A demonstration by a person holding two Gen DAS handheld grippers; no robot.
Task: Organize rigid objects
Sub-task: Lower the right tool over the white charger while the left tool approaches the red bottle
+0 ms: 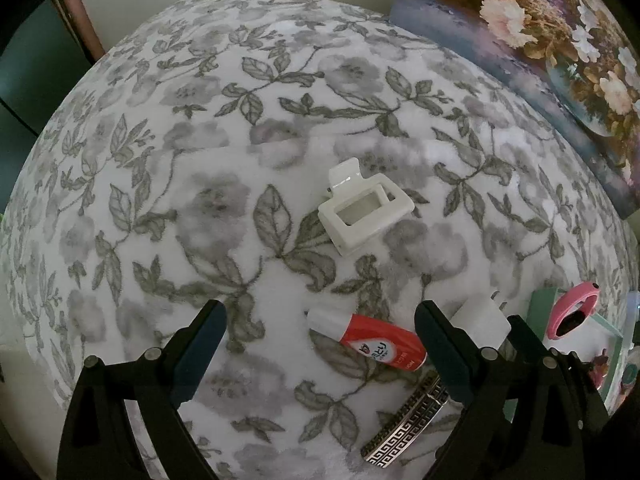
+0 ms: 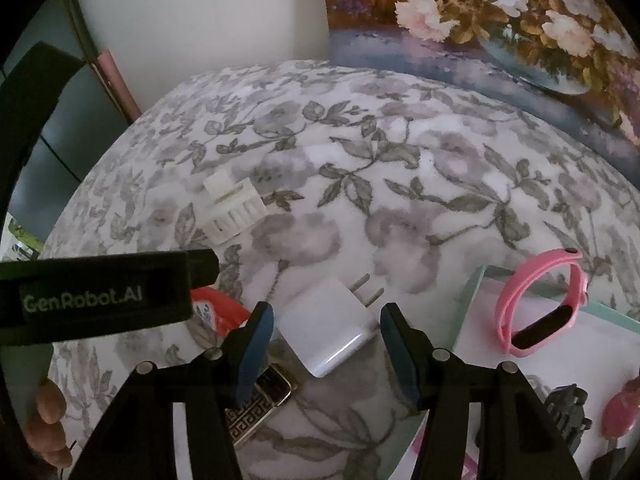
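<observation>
The metal hair barrette (image 1: 404,430) with a Greek-key pattern lies nearest, on the floral blanket (image 1: 200,160), under the left gripper (image 1: 320,332), whose fingers (image 1: 208,328) are spread wide and hold nothing. Between them lies a red glue stick (image 1: 372,344), with a white claw clip (image 1: 362,210) farther off. The right gripper (image 2: 327,334) is likewise open, its fingers either side of a white charger plug (image 2: 328,328), apart from it. A pink wristband (image 2: 540,304) rests on a mint-edged tray (image 2: 472,300).
</observation>
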